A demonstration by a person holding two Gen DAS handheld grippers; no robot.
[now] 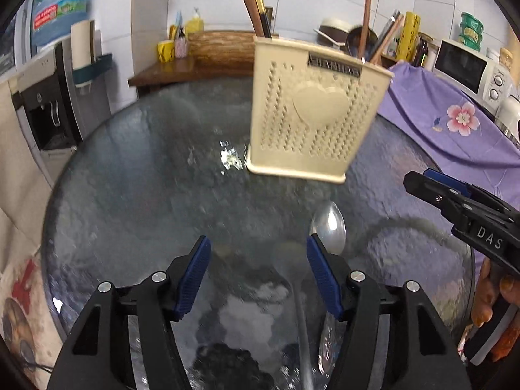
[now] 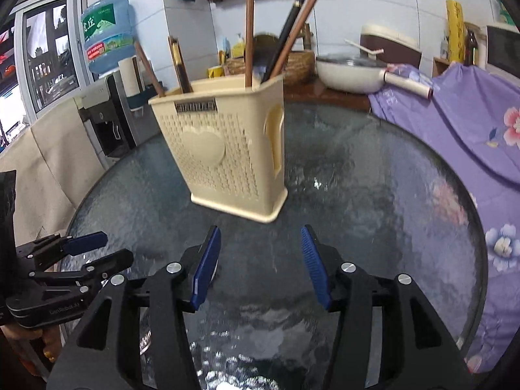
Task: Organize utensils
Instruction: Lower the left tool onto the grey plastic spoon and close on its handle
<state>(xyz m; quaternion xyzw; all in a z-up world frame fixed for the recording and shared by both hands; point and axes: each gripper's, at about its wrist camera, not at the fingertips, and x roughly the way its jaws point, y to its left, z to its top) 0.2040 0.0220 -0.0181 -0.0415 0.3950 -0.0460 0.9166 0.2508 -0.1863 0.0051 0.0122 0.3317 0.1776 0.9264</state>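
- Utensil holder (image 1: 312, 110): a cream perforated plastic caddy with a raised heart on its front, standing upright on the glass and a little tilted in the lens; in the left wrist view it sits at about one o'clock from the left gripper, in the right wrist view at about eleven o'clock from the right gripper.
- Round glass table (image 1: 136, 195): dark, rippled top that carries the holder, with a purple floral cloth (image 1: 455, 123) along its three o'clock edge.
- Left gripper (image 1: 258, 279): jaws spread wide with nothing between them, hovering over the glass.
- Right gripper (image 2: 260, 263): jaws likewise parted and empty, low over the table, well short of the holder.
- Chopsticks (image 2: 249, 29): several brown and dark sticks stand upright in the holder's compartments, ends pointing to twelve o'clock.
- Metal spoon (image 1: 328, 227): lies on the glass just beside the left gripper's right finger, bowl toward twelve o'clock, handle running back under the gripper.
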